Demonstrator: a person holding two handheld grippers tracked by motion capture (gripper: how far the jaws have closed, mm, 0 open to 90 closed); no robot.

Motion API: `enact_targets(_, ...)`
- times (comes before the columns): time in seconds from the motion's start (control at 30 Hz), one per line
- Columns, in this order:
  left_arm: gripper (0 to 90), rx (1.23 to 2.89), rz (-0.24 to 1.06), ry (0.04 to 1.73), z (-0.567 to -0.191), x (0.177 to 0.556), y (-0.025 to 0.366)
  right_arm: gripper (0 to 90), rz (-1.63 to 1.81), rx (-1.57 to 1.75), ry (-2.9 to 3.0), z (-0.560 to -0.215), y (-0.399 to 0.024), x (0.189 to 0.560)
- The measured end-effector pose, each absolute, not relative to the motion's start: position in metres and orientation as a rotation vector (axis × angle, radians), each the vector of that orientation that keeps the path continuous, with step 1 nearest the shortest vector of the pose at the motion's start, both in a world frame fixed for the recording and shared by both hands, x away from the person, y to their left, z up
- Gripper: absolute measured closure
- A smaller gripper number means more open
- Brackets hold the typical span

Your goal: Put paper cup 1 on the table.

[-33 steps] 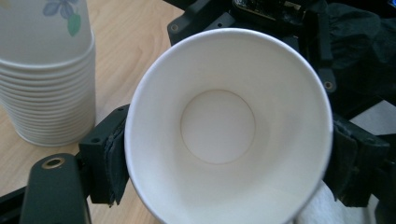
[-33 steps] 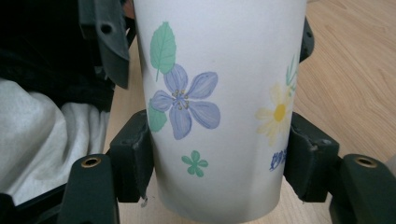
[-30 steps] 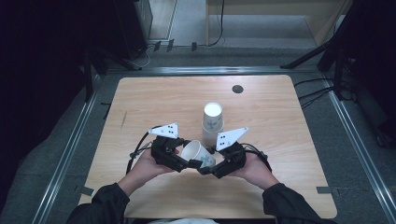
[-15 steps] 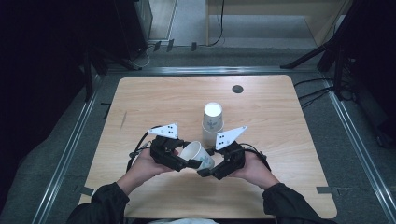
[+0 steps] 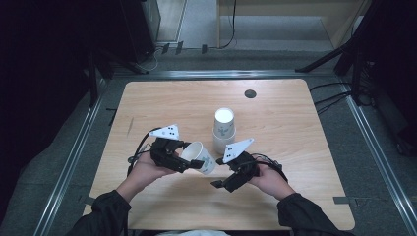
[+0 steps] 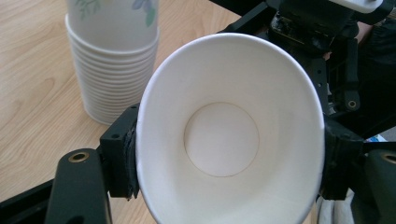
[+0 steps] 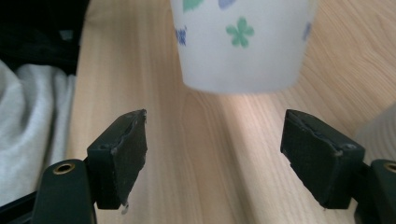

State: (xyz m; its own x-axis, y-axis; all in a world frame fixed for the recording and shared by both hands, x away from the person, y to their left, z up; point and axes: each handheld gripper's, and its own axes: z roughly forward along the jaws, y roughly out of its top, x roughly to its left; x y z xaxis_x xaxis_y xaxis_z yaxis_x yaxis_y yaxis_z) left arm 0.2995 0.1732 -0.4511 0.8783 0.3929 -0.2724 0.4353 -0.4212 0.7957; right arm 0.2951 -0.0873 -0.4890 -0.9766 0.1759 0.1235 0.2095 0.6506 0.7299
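Above the table's (image 5: 162,103) near edge, in front of the stack of cups (image 5: 223,129): paper cup (image 5: 199,157) squeezed on its side in left gripper (image 5: 189,162), right gripper (image 5: 220,183) just beside, jaws just opening, nothing between.

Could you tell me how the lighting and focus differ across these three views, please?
High view: lit wooden table, surroundings very dark. Left gripper view: bright, the held paper cup sharp, its rim squeezed oval; the cup stack crisp. Right gripper view: the cup's flowered wall close and slightly soft, a shadow beneath.
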Motion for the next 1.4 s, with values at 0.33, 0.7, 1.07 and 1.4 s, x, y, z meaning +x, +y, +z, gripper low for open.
enact_targets(0.33, 26.0, 2.098, 0.02, 0.647, -0.453, 0.307, 0.183, 22.8, -1.204, -0.458, -2.906, -0.497, -0.096, 0.305)
enact_targets(0.7, 25.0, 2.126, 0.146, 0.778, -0.458, 0.322, 0.207, 22.8, -1.17, -0.569, -2.921, -0.5, -0.1, 0.31)
enact_targets(1.07, 24.6, 2.108, 0.273, 0.944, -0.463, 0.339, 0.243, 22.8, -1.158, -0.58, -2.929, -0.501, -0.101, 0.311)
enact_targets(1.4, 24.4, 2.115, 0.372, 1.137, -0.471, 0.351, 0.276, 22.7, -1.129, -0.578, -2.934, -0.503, -0.1, 0.31)
